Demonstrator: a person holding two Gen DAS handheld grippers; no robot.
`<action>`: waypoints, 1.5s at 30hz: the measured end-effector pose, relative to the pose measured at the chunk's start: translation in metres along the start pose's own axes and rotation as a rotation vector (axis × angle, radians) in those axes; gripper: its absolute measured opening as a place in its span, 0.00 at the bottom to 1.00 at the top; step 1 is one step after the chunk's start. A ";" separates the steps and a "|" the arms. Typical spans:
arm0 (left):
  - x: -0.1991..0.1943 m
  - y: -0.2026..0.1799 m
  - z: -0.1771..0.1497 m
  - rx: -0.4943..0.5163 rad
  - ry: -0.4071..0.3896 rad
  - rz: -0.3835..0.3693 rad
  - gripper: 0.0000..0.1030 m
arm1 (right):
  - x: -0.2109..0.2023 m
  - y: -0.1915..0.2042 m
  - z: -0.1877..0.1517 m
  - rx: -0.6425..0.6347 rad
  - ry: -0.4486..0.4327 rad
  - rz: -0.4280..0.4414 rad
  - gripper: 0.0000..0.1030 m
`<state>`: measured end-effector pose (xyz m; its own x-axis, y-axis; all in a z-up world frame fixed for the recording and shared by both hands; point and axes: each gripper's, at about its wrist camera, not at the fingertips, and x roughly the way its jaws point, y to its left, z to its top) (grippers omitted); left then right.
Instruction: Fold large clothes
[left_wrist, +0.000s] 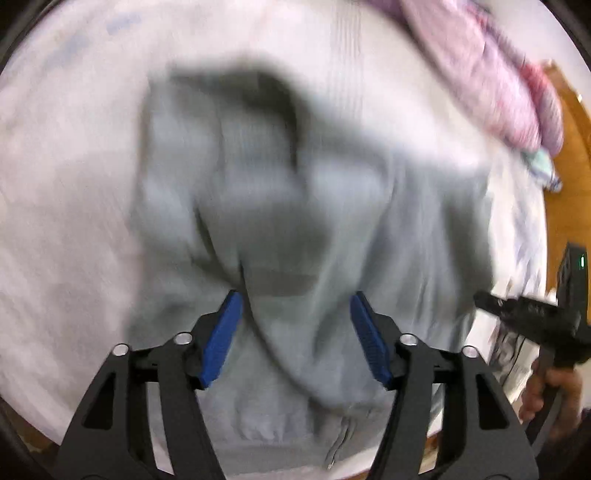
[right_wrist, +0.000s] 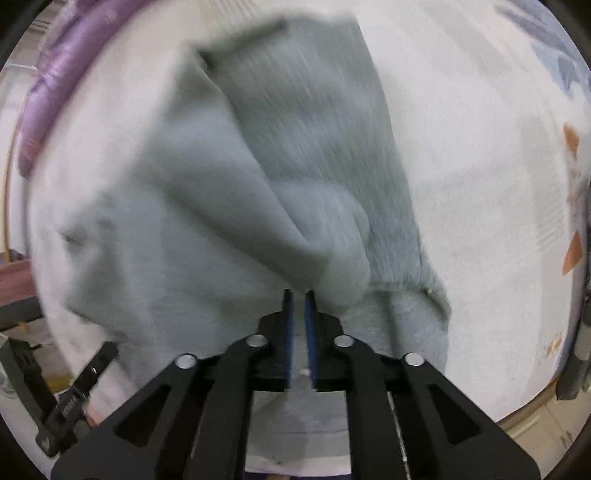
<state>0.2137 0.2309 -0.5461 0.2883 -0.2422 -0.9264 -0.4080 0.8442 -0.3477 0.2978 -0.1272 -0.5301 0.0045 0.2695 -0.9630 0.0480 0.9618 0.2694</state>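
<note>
A large light-grey zip sweatshirt (left_wrist: 295, 221) lies bunched on a white bed sheet (left_wrist: 66, 221). My left gripper (left_wrist: 295, 306) is open, its blue pads (left_wrist: 221, 339) wide apart above the fabric, holding nothing. In the right wrist view the same sweatshirt (right_wrist: 221, 184) is lifted in a fold, and my right gripper (right_wrist: 298, 295) is shut on a pinch of its fabric. The right gripper also shows at the right edge of the left wrist view (left_wrist: 532, 310). Both views are motion-blurred.
A pink-purple quilt (left_wrist: 509, 81) lies at the far side of the bed and shows in the right wrist view (right_wrist: 55, 74) too. A wooden floor (left_wrist: 569, 177) lies beyond the bed edge. The sheet has orange print (right_wrist: 572, 254) at the right.
</note>
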 end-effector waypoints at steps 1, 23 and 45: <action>-0.006 0.003 0.012 -0.017 -0.028 0.001 0.72 | -0.011 0.002 0.009 0.010 -0.025 0.005 0.36; 0.083 0.039 0.166 -0.361 0.190 0.185 0.12 | 0.043 0.028 0.152 0.347 -0.013 0.174 0.05; -0.075 0.022 -0.034 -0.390 0.029 0.028 0.05 | -0.086 0.006 0.002 0.076 0.005 0.297 0.04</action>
<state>0.1539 0.2512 -0.4890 0.2497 -0.2396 -0.9382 -0.7155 0.6072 -0.3455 0.2997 -0.1450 -0.4461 0.0243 0.5391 -0.8419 0.1198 0.8345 0.5378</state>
